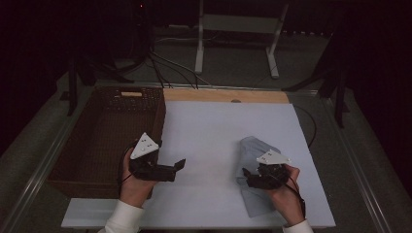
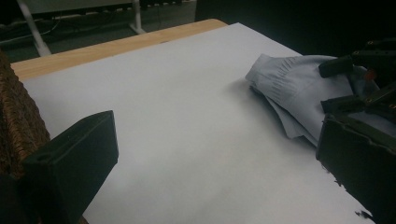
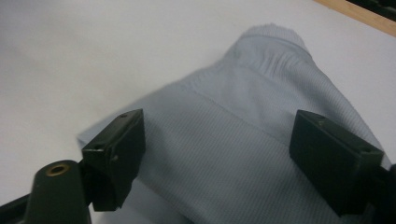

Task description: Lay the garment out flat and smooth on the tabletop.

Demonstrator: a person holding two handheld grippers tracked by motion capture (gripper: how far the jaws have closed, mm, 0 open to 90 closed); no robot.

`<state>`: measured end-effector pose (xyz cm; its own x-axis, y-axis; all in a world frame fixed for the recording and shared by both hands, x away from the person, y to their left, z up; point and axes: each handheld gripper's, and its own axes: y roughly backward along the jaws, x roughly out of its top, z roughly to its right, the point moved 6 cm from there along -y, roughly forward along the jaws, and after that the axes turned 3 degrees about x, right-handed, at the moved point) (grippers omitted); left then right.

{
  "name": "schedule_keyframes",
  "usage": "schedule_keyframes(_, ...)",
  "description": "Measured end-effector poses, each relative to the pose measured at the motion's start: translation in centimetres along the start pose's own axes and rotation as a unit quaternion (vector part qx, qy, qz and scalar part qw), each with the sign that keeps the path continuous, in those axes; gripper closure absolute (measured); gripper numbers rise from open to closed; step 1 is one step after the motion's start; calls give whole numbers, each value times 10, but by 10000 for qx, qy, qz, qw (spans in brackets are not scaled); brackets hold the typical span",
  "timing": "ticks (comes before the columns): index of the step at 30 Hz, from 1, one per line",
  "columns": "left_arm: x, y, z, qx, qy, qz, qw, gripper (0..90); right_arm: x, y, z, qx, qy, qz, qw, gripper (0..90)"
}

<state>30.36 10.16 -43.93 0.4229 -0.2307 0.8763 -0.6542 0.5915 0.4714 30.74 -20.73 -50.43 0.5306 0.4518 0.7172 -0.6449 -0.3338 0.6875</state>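
Both grippers, left (image 1: 180, 164) and right (image 1: 246, 175), gape empty; right hovers over the folded pale-blue knit garment (image 3: 261, 154) near the white table's (image 1: 214, 131) front-right edge, likely needing descent to pinch.

Your right hand (image 1: 284, 191) and the right gripper (image 1: 250, 178) are covering the middle of the folded garment (image 1: 252, 148) in the high view, so you are seeing just its far end and its near end. In the right gripper view the garment's near part is running off the bottom edge. In the left gripper view the basket (image 2: 18, 126) is being cut off at the left edge, leaving a strip of weave. The room beyond the table (image 1: 214, 131) is lying too dark in the high view to make out.
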Motion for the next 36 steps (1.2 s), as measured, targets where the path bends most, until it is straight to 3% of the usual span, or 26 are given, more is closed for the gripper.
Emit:
schedule_keyframes(11, 0, 0, 0, -5, 12, 17, 10000, 2, -12, -7, 8, -315, 109, -353, 9988, 217)
schedule_keyframes(15, 0, 1, 1, -9, 8, 16, 10000, 3, -17, -8, 10, -377, 114, -507, 9979, 356)
schedule_keyframes(19, 0, 1, 1, -11, 19, 21, 10000, 2, -20, -8, 9, -299, 141, -611, 9976, 569)
schedule_keyframes(22, 0, 1, 0, -10, 15, 17, 10000, 3, -19, -5, 7, -333, 215, -561, 9976, 734)
schedule_keyframes(24, 0, 1, 0, -10, 16, 19, 10000, 2, -17, -2, 7, -358, 248, -502, 9978, 776)
schedule_keyframes(29, 0, 0, 0, -11, 14, 16, 10000, 2, -9, 15, 11, -458, 195, -253, 9984, 793)
schedule_keyframes(36, 0, 1, 0, -11, 17, 17, 10000, 2, -6, 37, 29, -599, -43, -25, 9982, 788)
